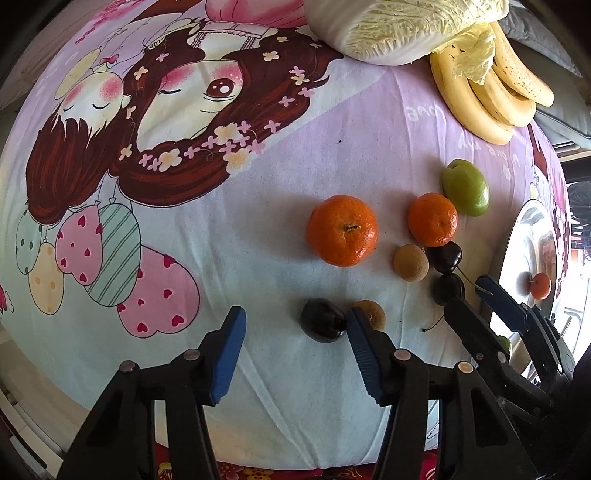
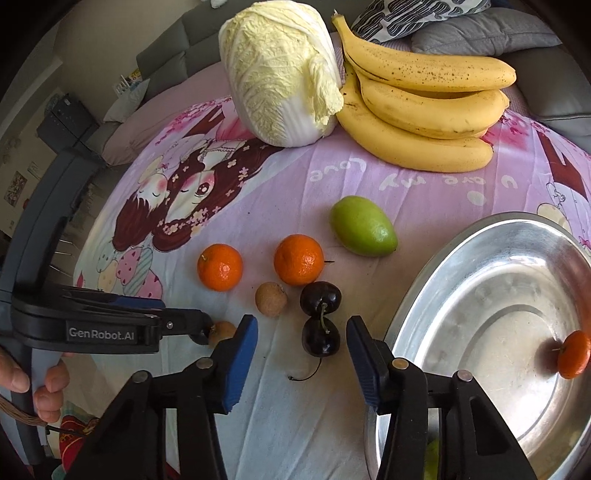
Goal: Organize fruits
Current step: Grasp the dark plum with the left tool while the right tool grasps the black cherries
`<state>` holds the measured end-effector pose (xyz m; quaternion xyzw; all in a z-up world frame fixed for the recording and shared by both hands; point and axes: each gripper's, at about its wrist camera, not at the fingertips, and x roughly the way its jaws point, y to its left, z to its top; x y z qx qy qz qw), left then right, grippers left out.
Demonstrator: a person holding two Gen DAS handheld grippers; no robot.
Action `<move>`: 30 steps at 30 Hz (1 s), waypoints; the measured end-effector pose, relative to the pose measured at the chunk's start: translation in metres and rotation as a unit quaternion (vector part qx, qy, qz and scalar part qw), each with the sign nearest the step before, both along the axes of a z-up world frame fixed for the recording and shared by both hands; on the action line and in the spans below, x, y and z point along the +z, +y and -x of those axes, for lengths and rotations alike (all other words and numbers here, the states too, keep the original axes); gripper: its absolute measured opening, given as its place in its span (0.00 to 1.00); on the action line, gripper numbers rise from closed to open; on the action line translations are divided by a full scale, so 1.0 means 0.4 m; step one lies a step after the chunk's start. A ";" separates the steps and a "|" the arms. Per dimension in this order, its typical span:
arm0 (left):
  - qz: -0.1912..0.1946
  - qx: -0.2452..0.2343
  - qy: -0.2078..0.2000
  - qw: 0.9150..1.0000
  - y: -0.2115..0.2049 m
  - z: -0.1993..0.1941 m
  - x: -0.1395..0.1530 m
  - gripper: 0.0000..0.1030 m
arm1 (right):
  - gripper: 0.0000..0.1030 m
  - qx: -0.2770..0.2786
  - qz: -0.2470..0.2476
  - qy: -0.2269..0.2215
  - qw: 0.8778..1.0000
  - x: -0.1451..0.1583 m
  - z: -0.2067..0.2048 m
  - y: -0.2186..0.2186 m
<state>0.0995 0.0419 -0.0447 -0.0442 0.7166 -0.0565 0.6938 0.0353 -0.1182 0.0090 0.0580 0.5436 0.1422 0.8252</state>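
My left gripper point(image 1: 297, 321) points down at the printed cloth and is open. A dark cherry point(image 1: 323, 319) lies between its fingers against the right one, well apart from the left one. A brown longan point(image 1: 371, 314) sits just behind that right finger. My right gripper point(image 2: 302, 328) is open around the nearer of two dark cherries point(image 2: 320, 338); its pads stand clear of it. Two tangerines point(image 2: 219, 266) point(image 2: 298, 260), a longan point(image 2: 271, 299) and a green fruit point(image 2: 364, 226) lie beyond. A metal plate point(image 2: 480, 277) on the right holds one tangerine point(image 2: 574, 354).
A napa cabbage point(image 2: 280, 74) and a bunch of bananas point(image 2: 424, 107) lie at the far side of the cloth. Grey cushions point(image 2: 480, 33) sit behind them. A person's hand point(image 2: 48, 384) holds the left gripper's handle at the lower left.
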 end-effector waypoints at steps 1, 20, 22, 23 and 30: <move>0.002 -0.001 0.000 1.000 -0.006 -0.001 -0.004 0.53 | 0.48 0.002 0.004 0.002 1.000 -0.005 -0.003 0.003; 0.011 -0.002 0.005 1.000 -0.058 -0.006 -0.025 0.35 | 0.39 0.014 0.058 0.009 0.998 -0.043 -0.023 0.040; 0.013 0.000 0.006 1.000 -0.051 -0.006 -0.027 0.35 | 0.39 0.015 0.062 0.009 0.998 -0.044 -0.023 0.042; 0.013 0.000 0.006 1.000 -0.051 -0.006 -0.027 0.35 | 0.37 0.016 0.066 0.008 0.998 -0.045 -0.024 0.043; 0.013 0.000 0.006 1.000 -0.033 -0.015 -0.025 0.35 | 0.27 0.015 0.076 0.007 0.997 -0.048 -0.024 0.044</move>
